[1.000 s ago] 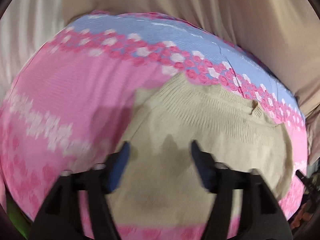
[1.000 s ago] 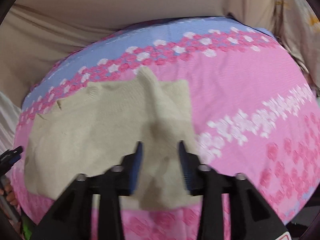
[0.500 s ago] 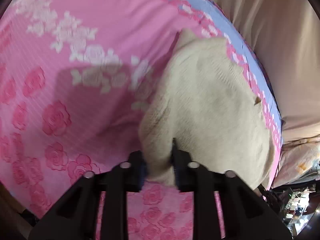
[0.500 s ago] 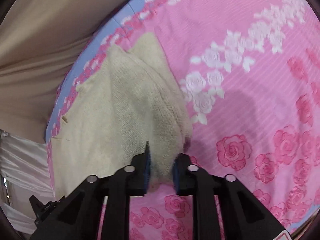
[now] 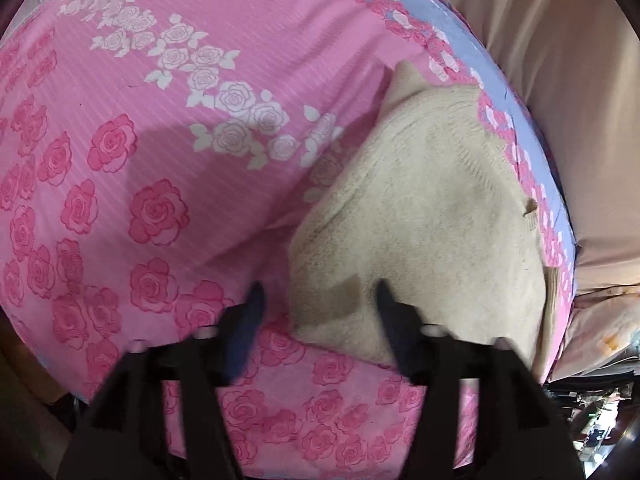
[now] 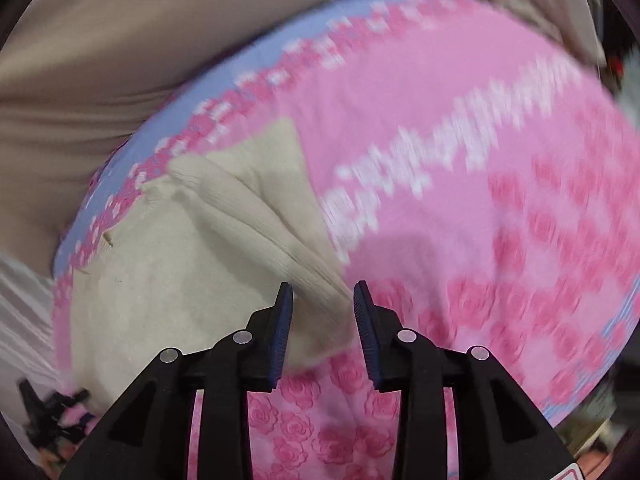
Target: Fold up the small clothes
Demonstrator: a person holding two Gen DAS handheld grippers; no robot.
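— Beige knit garment [image 5: 424,216] lay near blue-bordered edge of pink bedspread [image 5: 168,128]. Left gripper [image 5: 318,300] and right gripper [image 6: 322,300] both opening, corners between jaws, unpinched.
— Could slump, unfolding; cause: springy knit.

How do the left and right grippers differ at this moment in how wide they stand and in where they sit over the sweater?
The left gripper stands wider than the right gripper. The left straddles the beige sweater at its near left corner; the right frames its folded ribbed sleeve. Both are opening, pads off the knit.
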